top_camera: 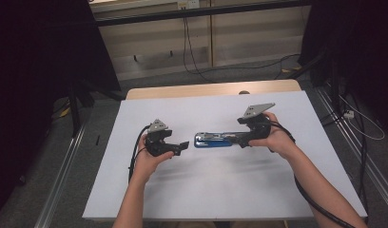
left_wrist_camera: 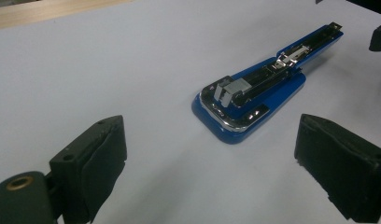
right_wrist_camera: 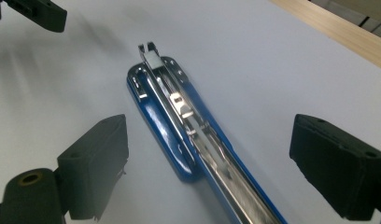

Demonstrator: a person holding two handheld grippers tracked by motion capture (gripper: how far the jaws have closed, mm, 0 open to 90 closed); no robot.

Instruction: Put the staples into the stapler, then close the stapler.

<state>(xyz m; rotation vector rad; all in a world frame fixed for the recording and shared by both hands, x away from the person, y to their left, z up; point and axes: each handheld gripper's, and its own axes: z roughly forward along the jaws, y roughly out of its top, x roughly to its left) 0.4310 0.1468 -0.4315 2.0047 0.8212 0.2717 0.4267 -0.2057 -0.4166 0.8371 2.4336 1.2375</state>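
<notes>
A blue stapler (top_camera: 213, 139) lies swung open flat on the white table cover (top_camera: 220, 185), its chrome magazine stretched out toward the right. My left gripper (top_camera: 182, 146) hovers just left of the stapler's wide base, open, with nothing between its fingers. In the left gripper view the stapler (left_wrist_camera: 251, 98) lies ahead of the left gripper (left_wrist_camera: 214, 140). My right gripper (top_camera: 239, 140) is at the stapler's right end. In the right gripper view the right gripper (right_wrist_camera: 212, 135) is open, and the stapler's (right_wrist_camera: 188, 126) long arm runs between the wide-apart pads (right_wrist_camera: 97, 163) without touching them.
A strip of bare wooden table (top_camera: 211, 89) shows behind the white cover, with a small dark round thing (top_camera: 244, 92) on it. Cables (top_camera: 192, 57) trail over the grey floor beyond. Dark curtains stand at both sides.
</notes>
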